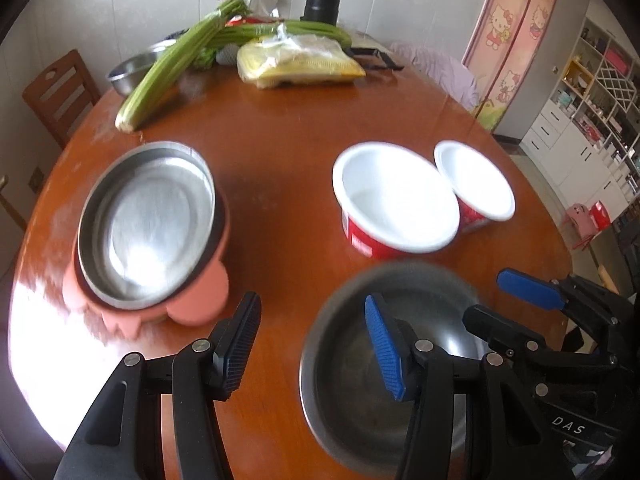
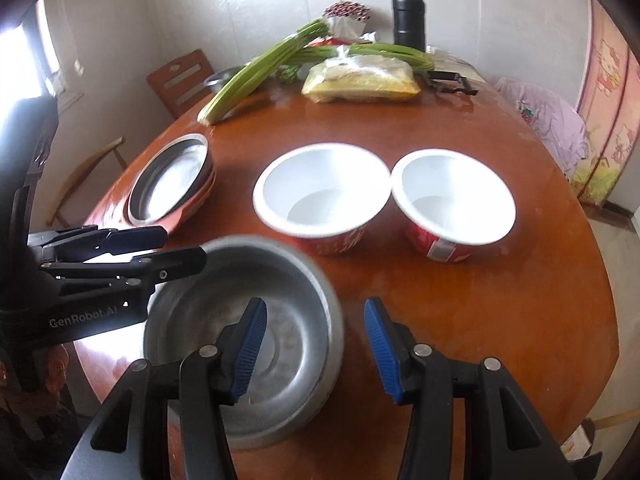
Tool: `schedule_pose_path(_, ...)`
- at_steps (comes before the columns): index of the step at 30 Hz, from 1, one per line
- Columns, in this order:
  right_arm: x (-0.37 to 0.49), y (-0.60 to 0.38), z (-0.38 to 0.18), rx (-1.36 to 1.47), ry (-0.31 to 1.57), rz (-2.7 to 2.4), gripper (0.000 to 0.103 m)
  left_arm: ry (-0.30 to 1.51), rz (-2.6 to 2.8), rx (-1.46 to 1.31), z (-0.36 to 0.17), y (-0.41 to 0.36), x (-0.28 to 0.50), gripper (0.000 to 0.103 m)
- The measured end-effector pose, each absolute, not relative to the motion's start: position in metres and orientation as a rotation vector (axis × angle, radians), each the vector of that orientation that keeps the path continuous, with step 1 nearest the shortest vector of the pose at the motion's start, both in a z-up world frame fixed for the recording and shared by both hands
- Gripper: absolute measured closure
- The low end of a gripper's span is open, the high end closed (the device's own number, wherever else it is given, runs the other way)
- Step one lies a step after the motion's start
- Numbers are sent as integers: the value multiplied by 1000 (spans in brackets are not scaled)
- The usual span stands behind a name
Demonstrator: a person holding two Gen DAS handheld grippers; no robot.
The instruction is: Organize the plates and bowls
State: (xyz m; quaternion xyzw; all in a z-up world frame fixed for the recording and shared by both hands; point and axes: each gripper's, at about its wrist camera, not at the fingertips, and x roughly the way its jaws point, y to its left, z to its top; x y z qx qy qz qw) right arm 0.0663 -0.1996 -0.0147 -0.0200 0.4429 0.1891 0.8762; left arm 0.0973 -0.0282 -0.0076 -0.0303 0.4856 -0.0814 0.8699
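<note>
Nearest: steel bowl [image 2: 244, 340] on the tabletop [image 2: 500, 320] by the near edge, blurred in both views. Right claw [image 2: 316, 344] is spread wide, holding nothing; its left finger sits over the bowl's inside, its right finger outside the rim over bare wood. It straddles the bowl's right rim, contact not clear. Left claw [image 1: 312, 344] is also wide open and empty; its right finger hangs over the bowl's left part, its left finger over bare tabletop. Whether either claw touches the bowl, cannot tell.

Step, as I judge it: lining up to grab the steel bowl by its rim, nothing grasped yet. Next move calls for lowering one claw so the rim sits between the fingers, then closing and lifting. Likely target is a stack with like items, though where it goes is a guess.

Middle: two red bowls [image 2: 324, 196] [image 2: 452, 200] with white insides, side by side, rims touching or nearly so, both upright and empty. To the left, well apart from them, a steel plate [image 1: 148, 224] is nested in a pink tray [image 1: 192, 300].

Far: celery [image 2: 256, 76], a yellow bag [image 2: 360, 80], a black flask [image 2: 408, 16], another steel basin [image 1: 132, 68] partly hidden behind the celery. Chair [image 1: 60, 92] beyond the tabletop on the left.
</note>
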Motion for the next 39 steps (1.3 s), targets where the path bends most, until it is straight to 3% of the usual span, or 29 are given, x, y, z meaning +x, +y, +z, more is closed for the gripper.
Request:
schedule_pose_path(10, 113, -212, -14, 118, 934, 343, 52, 976, -176, -4, 10, -44, 159, 47)
schedule_pose_path(25, 139, -198, -27, 109, 971, 345, 52, 1032, -208, 43, -15, -69, 199, 48)
schedule_pose_path(32, 143, -193, -28, 88, 967, 354, 52, 1089, -254, 26, -30, -74, 208, 74)
schedule_pose_path(39, 146, -186, -27, 53, 957, 356, 51, 1099, -265, 8, -32, -74, 208, 76)
